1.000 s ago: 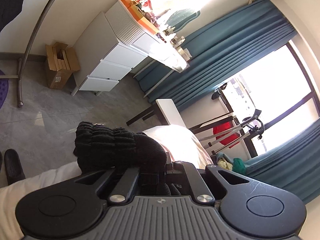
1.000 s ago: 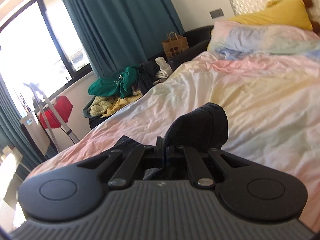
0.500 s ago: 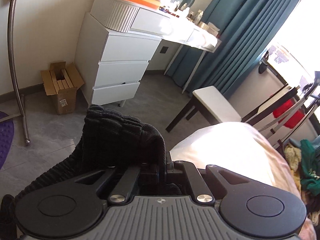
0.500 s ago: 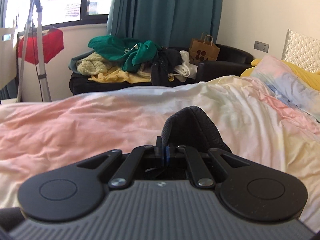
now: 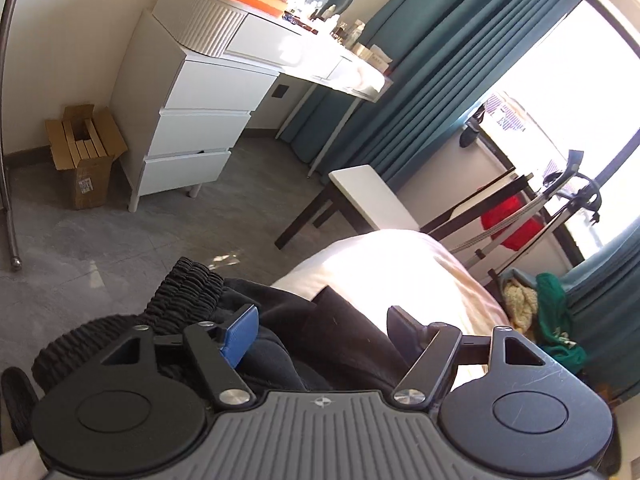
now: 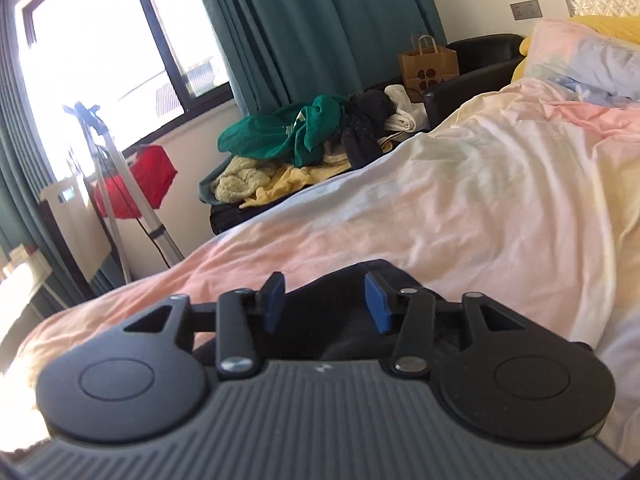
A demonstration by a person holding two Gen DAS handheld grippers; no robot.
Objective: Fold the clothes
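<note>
Black garment (image 5: 304, 332) lies on the bed (image 6: 460, 200) at its foot edge. Left gripper (image 5: 320, 326) and right gripper (image 6: 326, 302) both gape, holding nothing. Judged soft, limp, light; best pinched at the ribbed waistband (image 5: 188, 288).

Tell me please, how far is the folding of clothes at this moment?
Done: the black garment now lies on the bed, and both the left tool and the right tool are open, where half a second ago they were shut on it. In hand: nothing. Left: whether it is fully folded cannot be seen; the heap of clothes by the window waits.
</note>
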